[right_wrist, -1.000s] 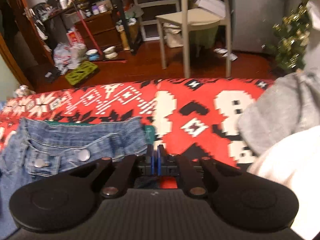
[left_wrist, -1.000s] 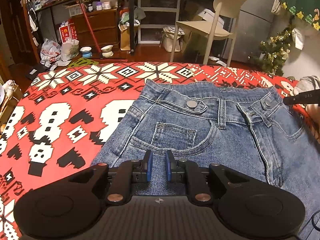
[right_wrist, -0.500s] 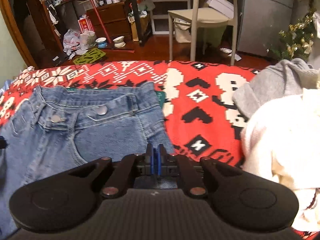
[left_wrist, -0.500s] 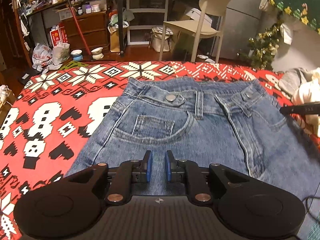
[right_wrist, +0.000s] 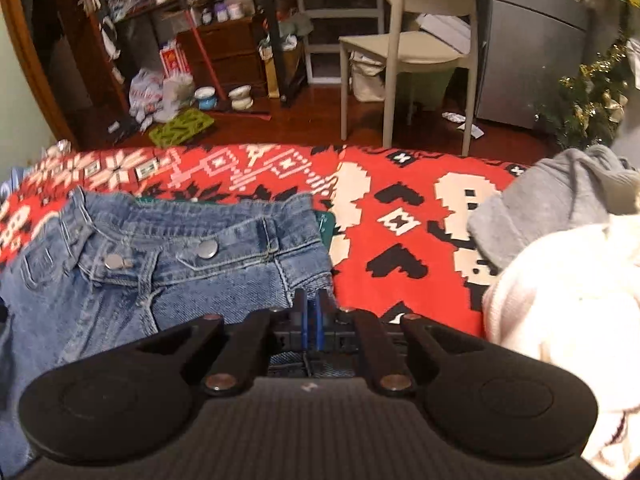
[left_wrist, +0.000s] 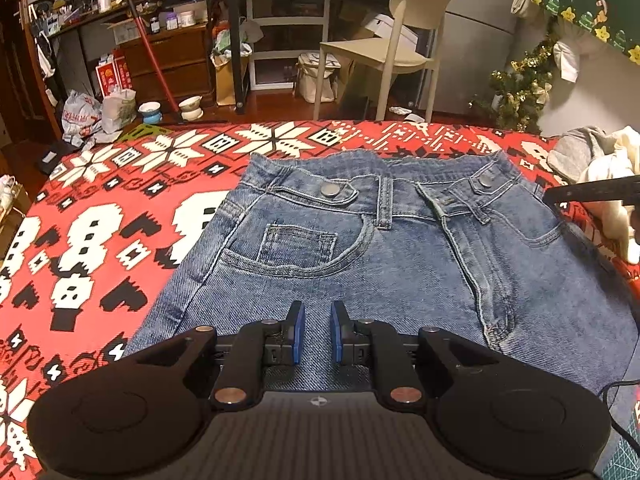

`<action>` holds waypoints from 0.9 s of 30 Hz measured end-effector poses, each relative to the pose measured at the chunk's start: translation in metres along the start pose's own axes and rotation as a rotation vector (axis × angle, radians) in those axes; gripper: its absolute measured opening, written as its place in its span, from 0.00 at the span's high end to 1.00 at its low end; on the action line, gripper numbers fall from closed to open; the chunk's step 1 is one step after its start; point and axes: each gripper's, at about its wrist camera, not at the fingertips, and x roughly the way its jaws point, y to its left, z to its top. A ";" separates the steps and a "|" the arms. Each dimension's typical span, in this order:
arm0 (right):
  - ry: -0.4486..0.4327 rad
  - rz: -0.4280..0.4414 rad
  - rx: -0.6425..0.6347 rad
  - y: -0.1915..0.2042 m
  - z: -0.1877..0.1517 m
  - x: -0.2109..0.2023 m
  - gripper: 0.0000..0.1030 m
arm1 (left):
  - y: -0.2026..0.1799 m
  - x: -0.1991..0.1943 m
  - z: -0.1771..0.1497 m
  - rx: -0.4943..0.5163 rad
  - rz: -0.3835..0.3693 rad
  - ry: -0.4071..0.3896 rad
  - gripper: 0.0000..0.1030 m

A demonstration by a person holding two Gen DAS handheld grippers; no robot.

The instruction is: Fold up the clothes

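The jeans (left_wrist: 400, 264) lie flat, waistband away, on the red patterned blanket (left_wrist: 100, 240). The left gripper (left_wrist: 317, 332) hovers level over the left thigh, fingers parted and empty. The right gripper (right_wrist: 311, 320), fingers nearly together, sits at the jeans' right hip edge; whether it pinches denim, I cannot tell.

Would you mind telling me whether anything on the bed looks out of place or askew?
The jeans lie flat and straight on the red blanket. Only the unfolded heap of grey and white clothes at the right edge looks untidy.
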 end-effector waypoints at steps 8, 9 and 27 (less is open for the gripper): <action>0.059 -0.034 -0.051 -0.012 -0.042 -0.027 0.96 | 0.001 -0.007 -0.012 0.034 0.001 0.017 0.87; 0.061 -0.040 -0.059 -0.013 -0.050 -0.032 0.96 | 0.000 -0.007 -0.014 0.041 0.006 0.021 0.87; 0.040 -0.057 -0.061 -0.016 -0.107 -0.095 0.94 | -0.012 -0.019 -0.040 0.036 -0.005 0.056 0.87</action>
